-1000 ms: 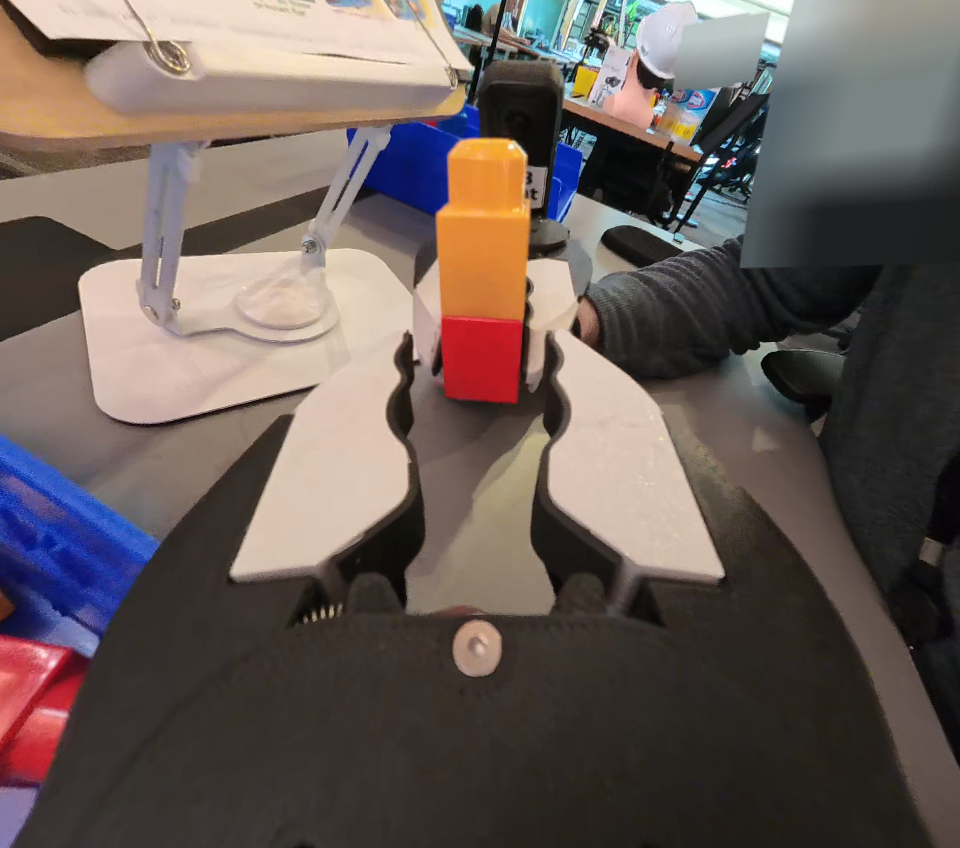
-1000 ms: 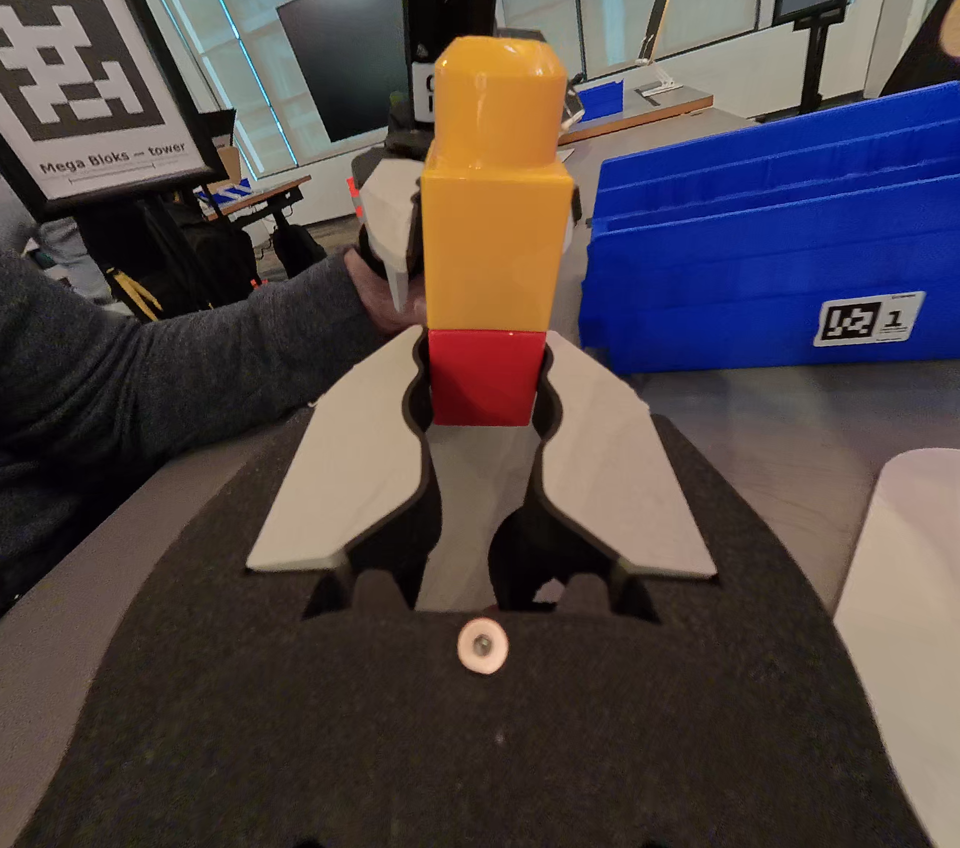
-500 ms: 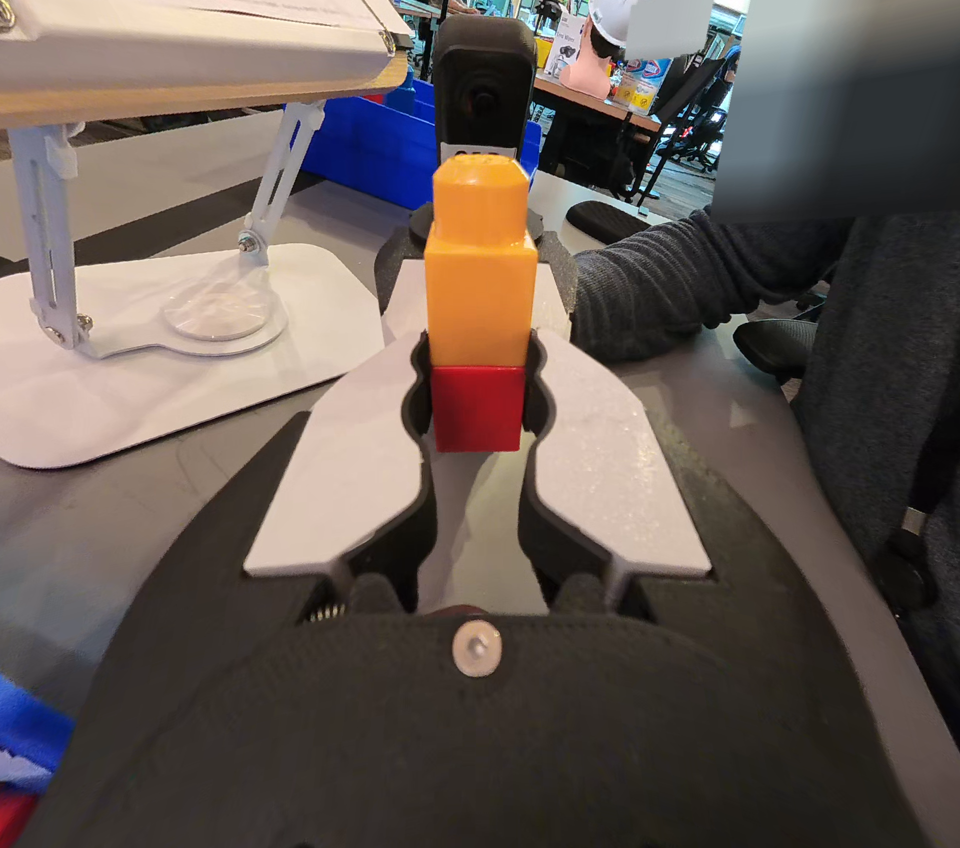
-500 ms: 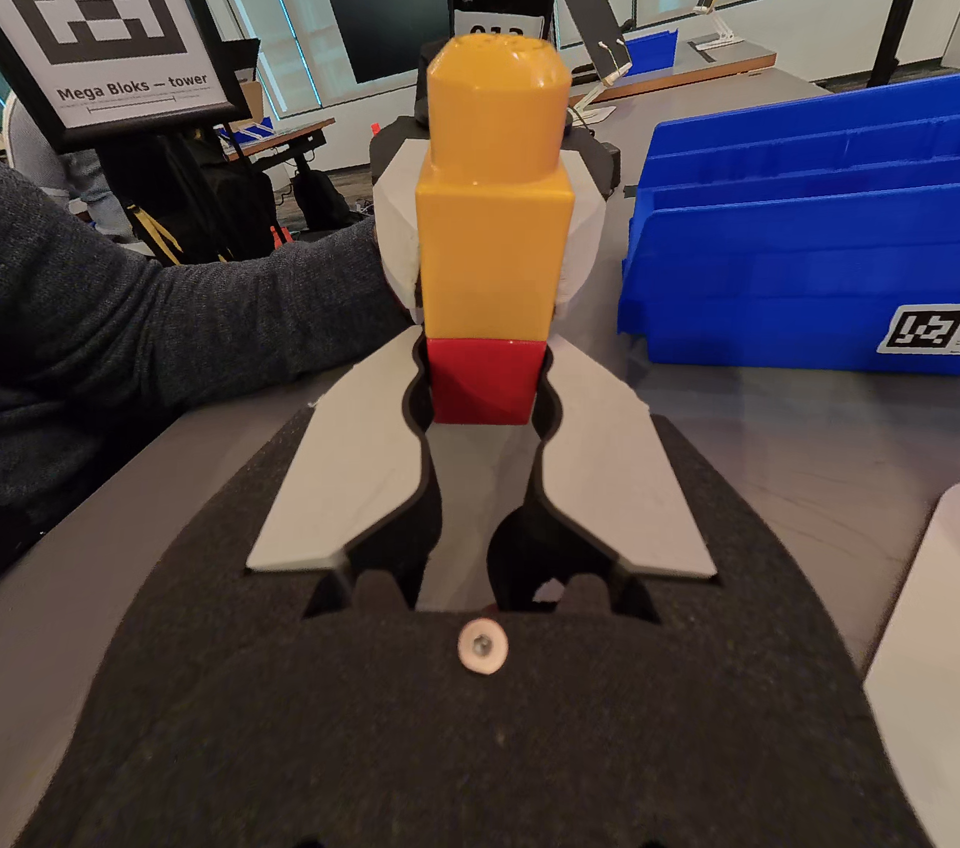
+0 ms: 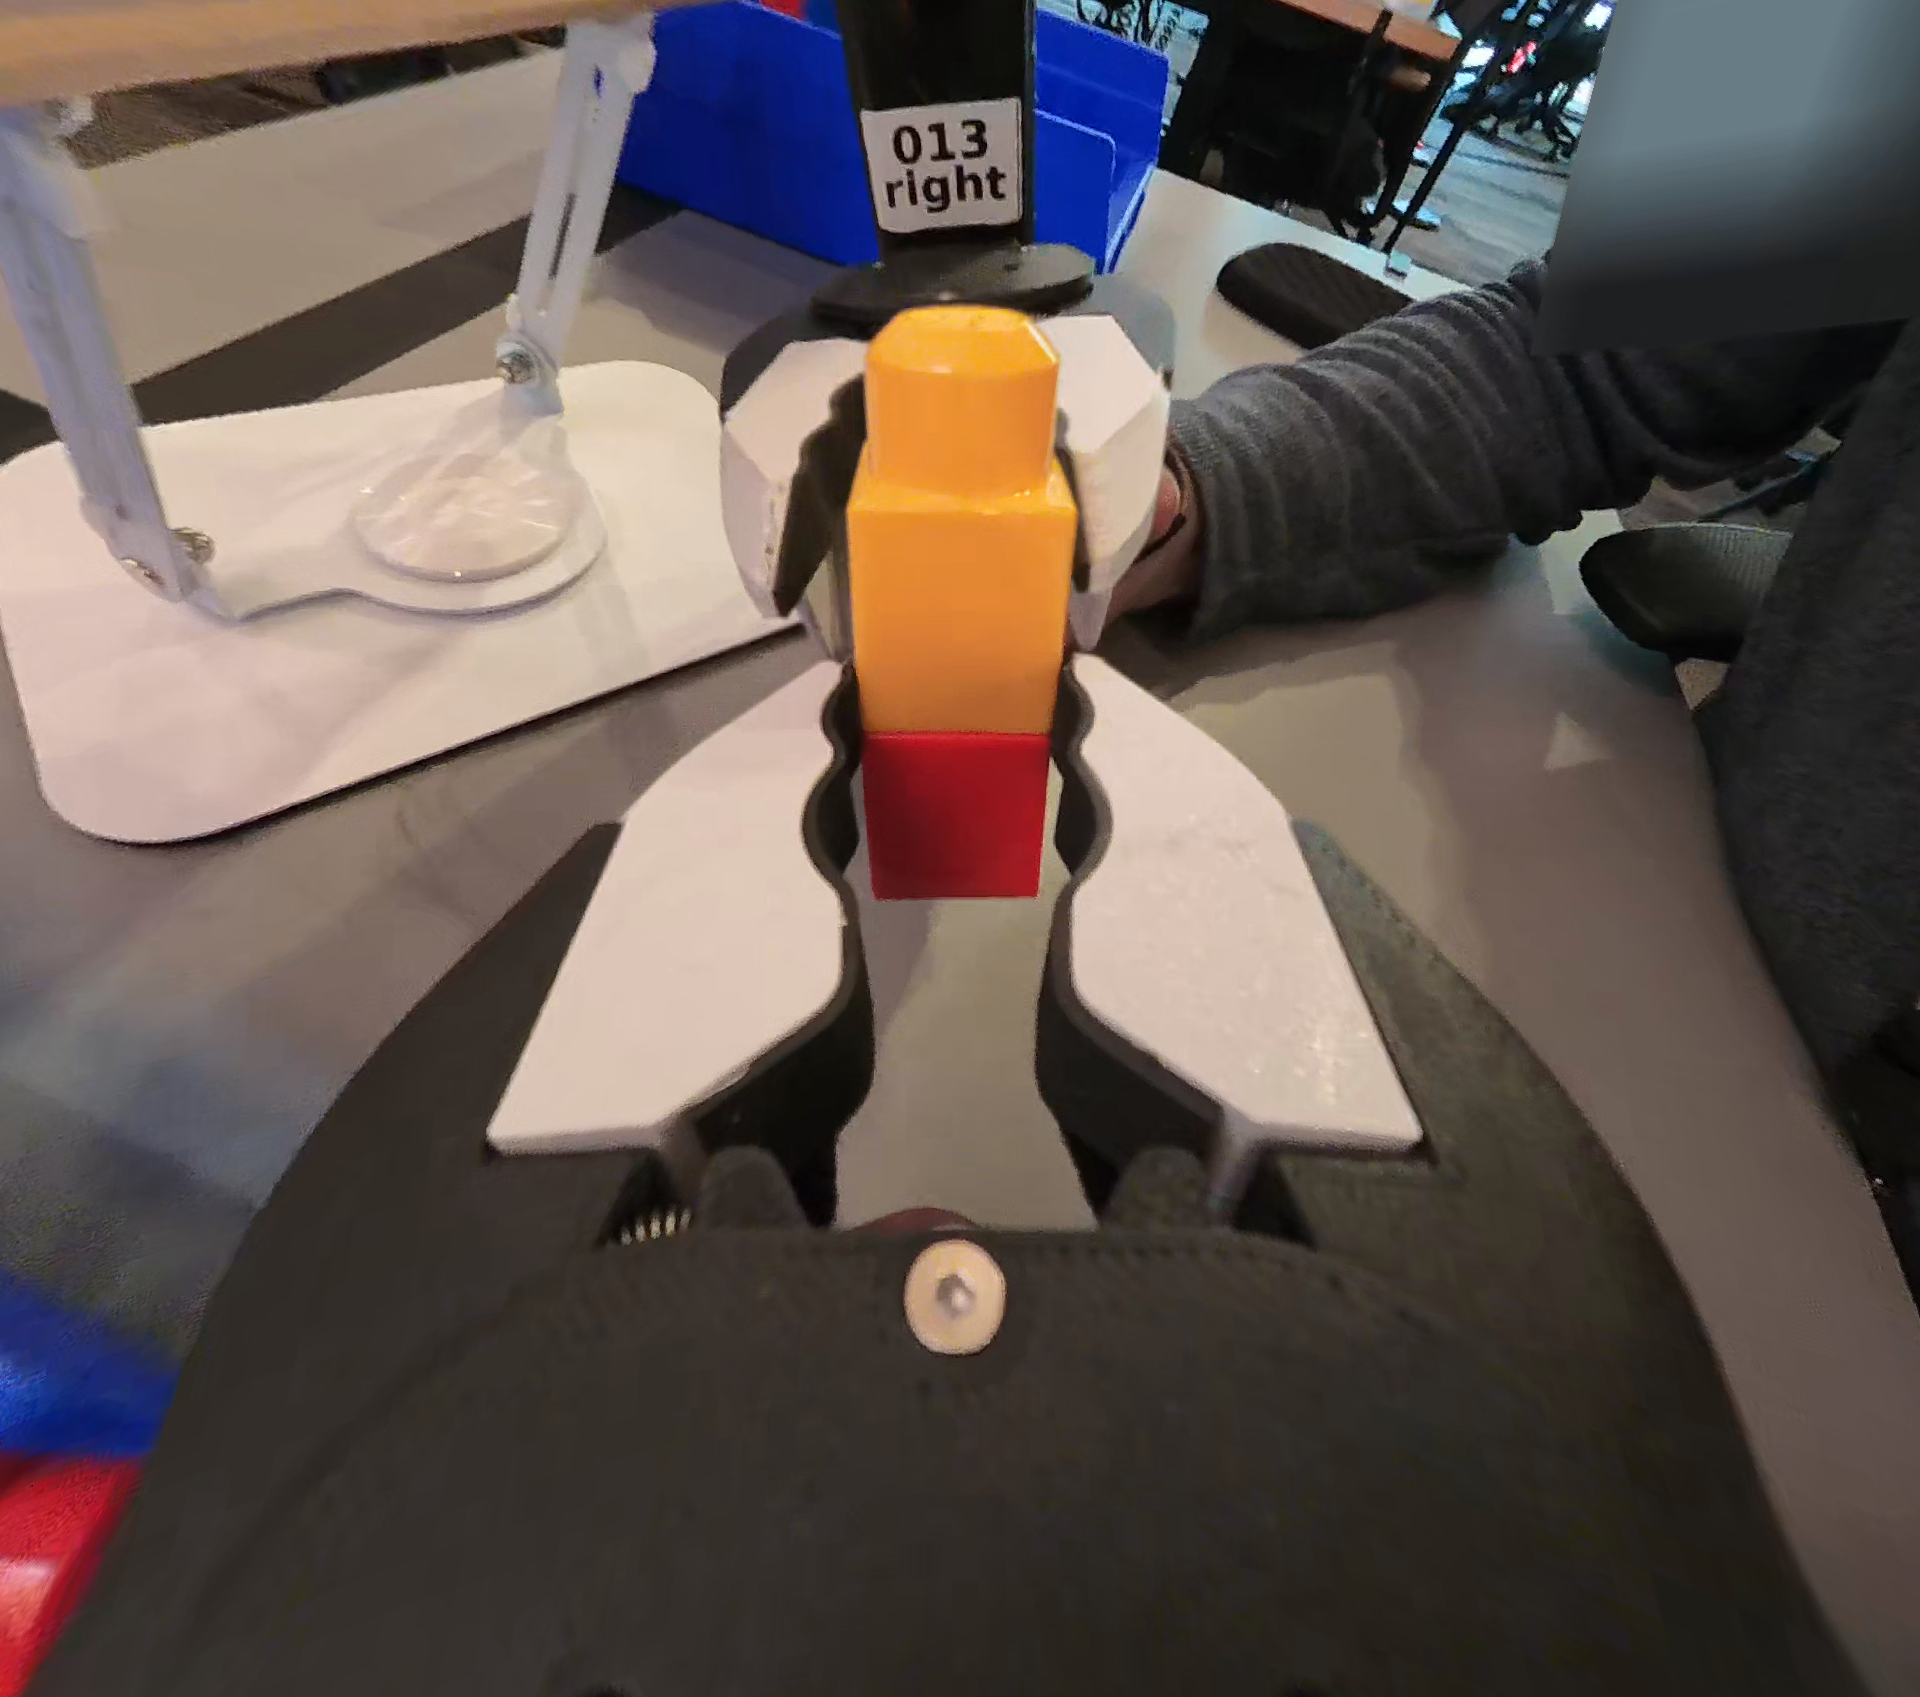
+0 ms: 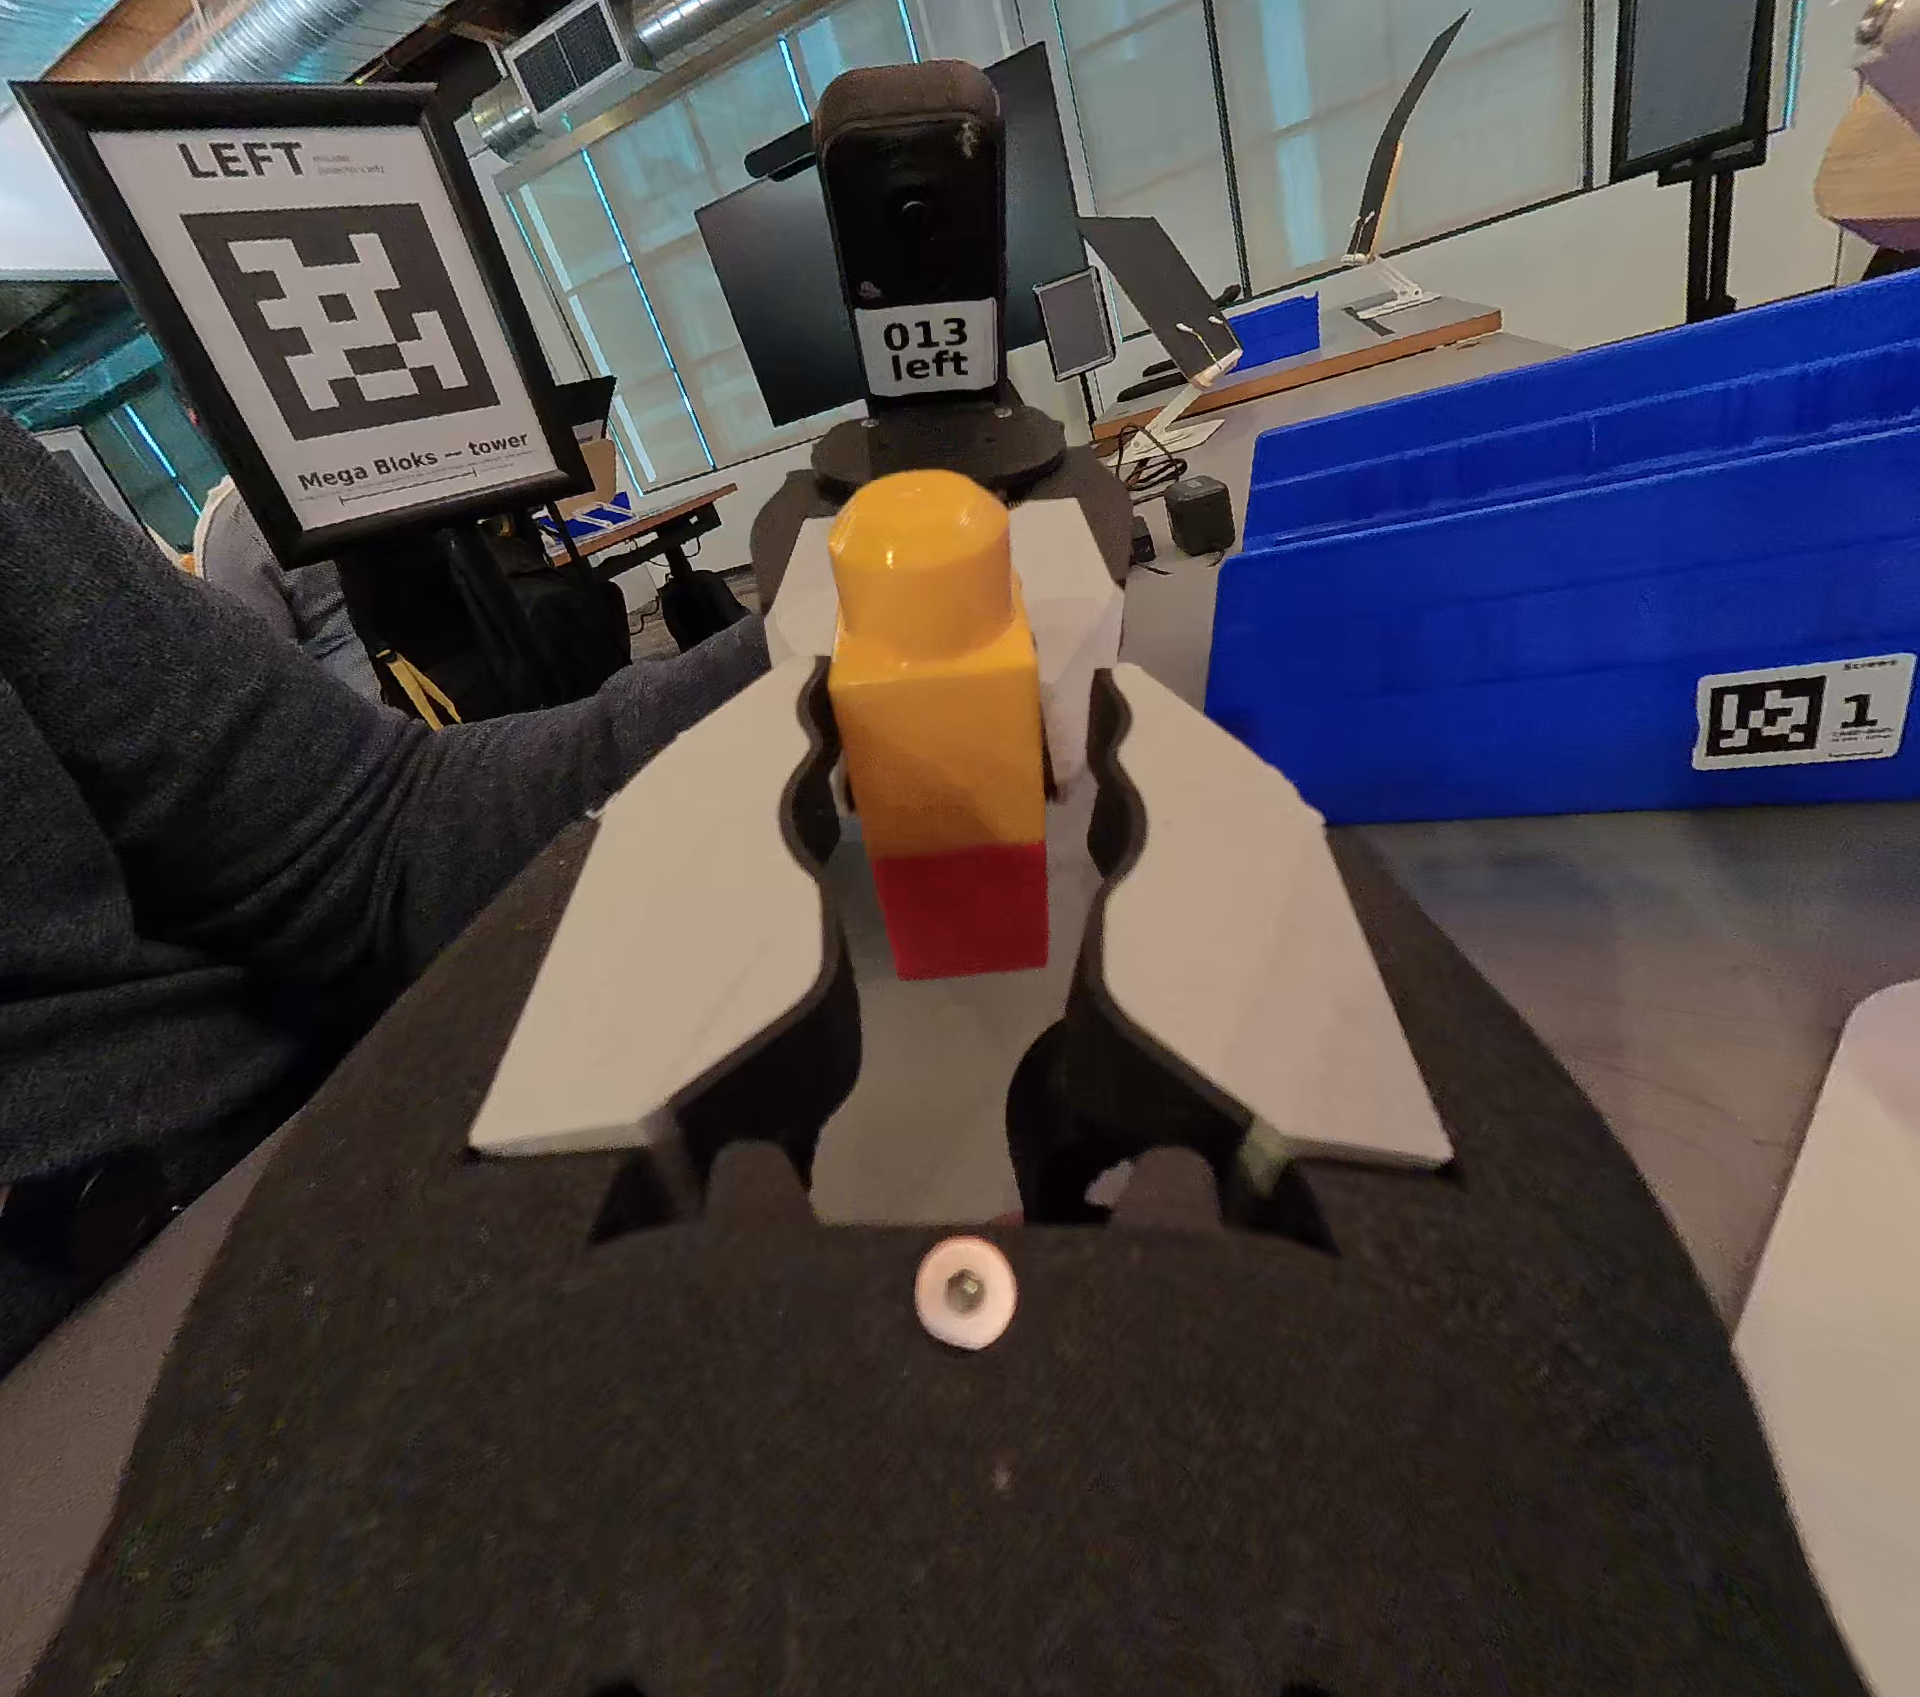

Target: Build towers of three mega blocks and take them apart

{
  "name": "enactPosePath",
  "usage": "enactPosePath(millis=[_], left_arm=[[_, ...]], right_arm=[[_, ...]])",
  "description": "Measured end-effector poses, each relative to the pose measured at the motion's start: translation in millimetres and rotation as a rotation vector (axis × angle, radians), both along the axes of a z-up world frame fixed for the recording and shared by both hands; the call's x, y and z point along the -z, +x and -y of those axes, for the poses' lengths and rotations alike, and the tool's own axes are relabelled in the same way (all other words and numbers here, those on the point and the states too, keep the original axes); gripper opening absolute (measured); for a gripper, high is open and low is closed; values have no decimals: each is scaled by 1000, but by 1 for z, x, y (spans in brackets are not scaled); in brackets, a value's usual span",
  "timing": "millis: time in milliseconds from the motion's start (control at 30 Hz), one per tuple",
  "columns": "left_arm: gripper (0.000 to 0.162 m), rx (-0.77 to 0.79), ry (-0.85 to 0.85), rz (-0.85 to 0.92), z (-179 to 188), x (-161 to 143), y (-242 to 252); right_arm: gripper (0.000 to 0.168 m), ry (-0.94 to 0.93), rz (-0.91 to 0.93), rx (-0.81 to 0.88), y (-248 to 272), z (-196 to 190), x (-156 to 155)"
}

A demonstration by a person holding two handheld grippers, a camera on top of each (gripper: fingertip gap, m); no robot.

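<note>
Grey tabletop beneath a two-block stack held between opposed grippers.
Red block is pinched by the left gripper; orange block is seated on it, leaning slightly; the right gripper is parted around the stack, its fingers apart from the blocks; a blue bin is seen nearby.

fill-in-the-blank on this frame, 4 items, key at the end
1. The stack holds ___ blocks.
2. The left gripper is shut on the ___ block.
3. The stack's top block is ___.
4. In the right wrist view, the bin to the right of the stack is ___.

Missing words: two; red; orange; blue
</note>
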State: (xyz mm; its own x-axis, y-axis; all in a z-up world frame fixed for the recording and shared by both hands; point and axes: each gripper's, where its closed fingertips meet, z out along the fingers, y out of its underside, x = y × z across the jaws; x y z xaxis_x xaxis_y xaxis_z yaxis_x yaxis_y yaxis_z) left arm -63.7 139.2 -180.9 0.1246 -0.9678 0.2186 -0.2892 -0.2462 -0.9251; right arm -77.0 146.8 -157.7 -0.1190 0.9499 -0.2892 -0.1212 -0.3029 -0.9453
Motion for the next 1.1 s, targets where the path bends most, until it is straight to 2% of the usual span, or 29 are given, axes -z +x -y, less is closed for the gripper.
enactPosePath(millis=[67,300,433,500,667,800,900,1000,1100], left_arm=[[34,-6,-1,-28,-1,5,4],[34,-11,-9,-69,1,7,0],[38,-107,58,-52,-10,-18,-29],[38,-241,104,-65,-33,-32,-56],[37,-541,136,-278,-123,-32,-123],[37,-573,145,-507,-186,-4,-145],[40,-612,98,-701,-223,28,-162],[40,-633,43,-844,-242,53,-176],[38,-711,106,-955,-261,61,-194]], right_arm=[[37,10,3,-4,-1,2,0],[36,10,14,-8,-1,3,2],[36,-31,-25,-2,5,-3,-2],[36,-34,-27,-7,5,-3,-2],[36,-20,-9,-16,3,0,0],[36,-26,-17,-17,3,-1,-1],[36,-22,-15,-21,3,0,-1],[36,-24,-14,-23,3,0,-1],[36,-25,-17,-24,3,0,-1]])
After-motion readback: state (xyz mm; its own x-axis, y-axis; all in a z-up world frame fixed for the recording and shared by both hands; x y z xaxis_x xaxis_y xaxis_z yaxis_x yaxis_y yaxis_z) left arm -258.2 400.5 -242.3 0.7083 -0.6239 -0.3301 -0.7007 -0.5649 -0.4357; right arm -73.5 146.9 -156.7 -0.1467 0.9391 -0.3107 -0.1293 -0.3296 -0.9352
